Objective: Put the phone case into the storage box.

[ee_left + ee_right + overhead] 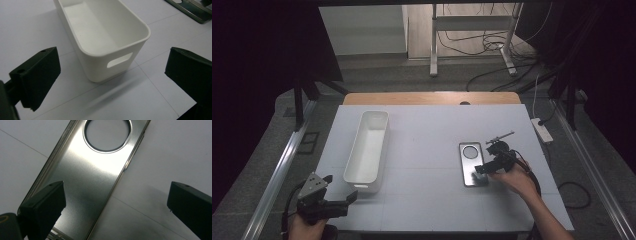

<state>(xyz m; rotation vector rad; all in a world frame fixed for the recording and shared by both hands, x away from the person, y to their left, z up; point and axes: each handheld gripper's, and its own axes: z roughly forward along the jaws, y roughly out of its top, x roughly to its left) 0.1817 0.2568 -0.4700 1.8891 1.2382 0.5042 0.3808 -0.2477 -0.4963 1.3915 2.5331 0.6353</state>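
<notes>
High view, right gripper (482, 170): I am seeing it resting over the near end of the metal plate (472, 161), a hand (518, 179) holding it from the table's near right.
High view, plate: lying flat in the right half of the white table (432, 150), long side running near to far, round hole (471, 151) toward the far end.
High view, left gripper (343, 199): sitting at the near left corner, jaws pointing at the near end of the white bin (367, 151).
High view, bin: standing lengthwise in the left half, well apart from the plate.
Left gripper view, jaws: I am reading them as spread wide, holding nothing; the bin's near end wall with its handle slot (119, 60) is lying between and beyond them.
Left gripper view, plate: a corner is showing at the top right.
Right gripper view, jaws: standing wide, gripping nothing; one jaw is lying over the plate's brushed surface, the other over bare table beside its long edge.
Right gripper view, contact: I cannot tell whether either jaw is touching the plate.
</notes>
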